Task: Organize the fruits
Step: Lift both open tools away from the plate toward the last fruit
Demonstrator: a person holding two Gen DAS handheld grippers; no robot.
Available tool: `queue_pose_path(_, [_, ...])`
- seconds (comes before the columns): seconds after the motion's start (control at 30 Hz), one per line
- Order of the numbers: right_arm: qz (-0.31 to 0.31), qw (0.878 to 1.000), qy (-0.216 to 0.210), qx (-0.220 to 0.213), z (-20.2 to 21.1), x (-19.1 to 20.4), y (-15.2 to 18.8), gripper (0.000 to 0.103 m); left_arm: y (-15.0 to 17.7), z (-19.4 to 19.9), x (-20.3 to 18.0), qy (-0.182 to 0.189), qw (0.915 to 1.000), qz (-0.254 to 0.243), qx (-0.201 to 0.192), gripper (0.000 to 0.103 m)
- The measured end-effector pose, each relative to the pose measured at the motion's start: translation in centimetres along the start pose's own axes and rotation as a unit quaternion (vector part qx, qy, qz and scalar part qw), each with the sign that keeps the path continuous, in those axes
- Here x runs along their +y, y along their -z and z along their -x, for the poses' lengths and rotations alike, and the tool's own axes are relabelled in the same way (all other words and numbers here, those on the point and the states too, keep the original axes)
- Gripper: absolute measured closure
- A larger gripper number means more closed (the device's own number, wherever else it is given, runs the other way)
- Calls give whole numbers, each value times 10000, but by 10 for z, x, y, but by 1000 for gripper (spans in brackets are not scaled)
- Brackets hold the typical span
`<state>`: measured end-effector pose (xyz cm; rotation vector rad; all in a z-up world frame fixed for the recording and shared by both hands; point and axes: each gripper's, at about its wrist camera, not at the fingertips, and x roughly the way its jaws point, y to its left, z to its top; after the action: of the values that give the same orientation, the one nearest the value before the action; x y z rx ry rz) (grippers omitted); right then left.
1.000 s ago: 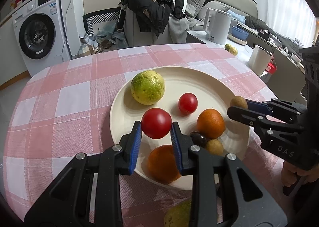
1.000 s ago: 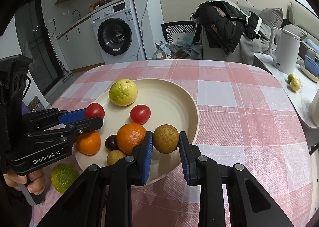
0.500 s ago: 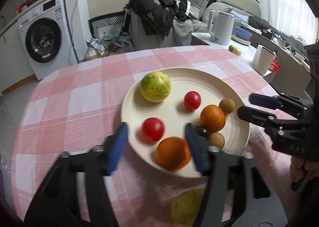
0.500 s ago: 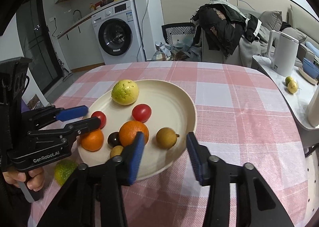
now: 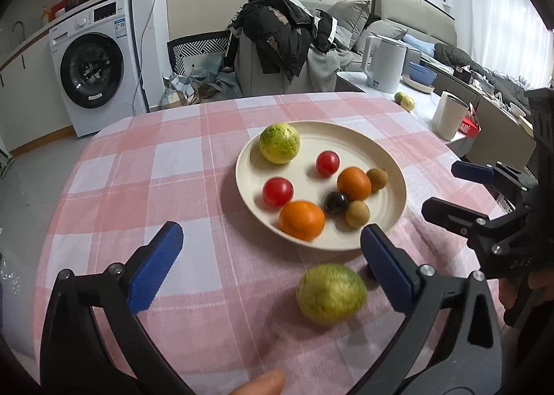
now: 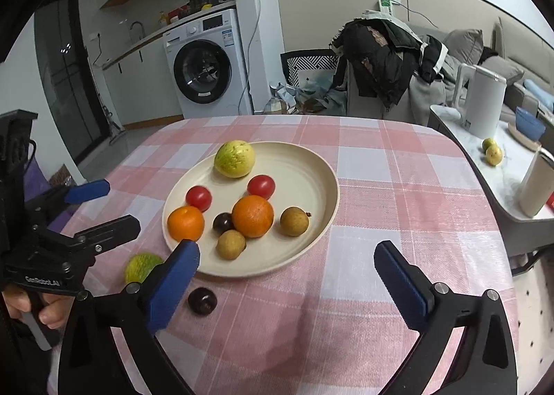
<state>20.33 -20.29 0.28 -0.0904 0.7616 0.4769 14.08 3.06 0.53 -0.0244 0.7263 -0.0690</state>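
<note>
A cream plate (image 5: 387, 221) (image 6: 311, 159) on the pink checked table holds a yellow-green fruit (image 5: 279, 143), two red tomatoes (image 5: 277, 191) (image 5: 327, 163), two oranges (image 5: 302, 220) (image 5: 354, 183), a dark plum (image 5: 336, 202) and two brown longans (image 5: 357, 213) (image 5: 377, 178). A green fruit (image 5: 331, 292) (image 6: 142, 266) and a dark plum (image 6: 202, 300) lie on the cloth in front of the plate. My left gripper (image 5: 266, 266) is open and empty, drawn back from the plate. My right gripper (image 6: 287, 277) is open and empty, also drawn back.
A side table at the right carries a white kettle (image 6: 481, 102), a white cup (image 6: 535, 183), two small citrus fruits (image 6: 491, 150) and a blue bowl (image 6: 528, 119). A chair piled with clothes (image 6: 384, 52) and a washing machine (image 6: 204, 71) stand beyond the table.
Both grippers opened and let go: the left released a red tomato, the right a brown longan, both now on the plate. Both grippers pulled back toward me.
</note>
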Motion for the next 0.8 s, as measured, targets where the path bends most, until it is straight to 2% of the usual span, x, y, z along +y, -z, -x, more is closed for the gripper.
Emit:
queue_pose_path(0.2, [177,9996,19,201,-1,10,12,0,16,12,-3,-16,10000,-66,-4,1])
queue_pose_path(0.8, [625,9945,-76,837,-22,30,35,0,28,-4,2,-18,9998,-17,186,1])
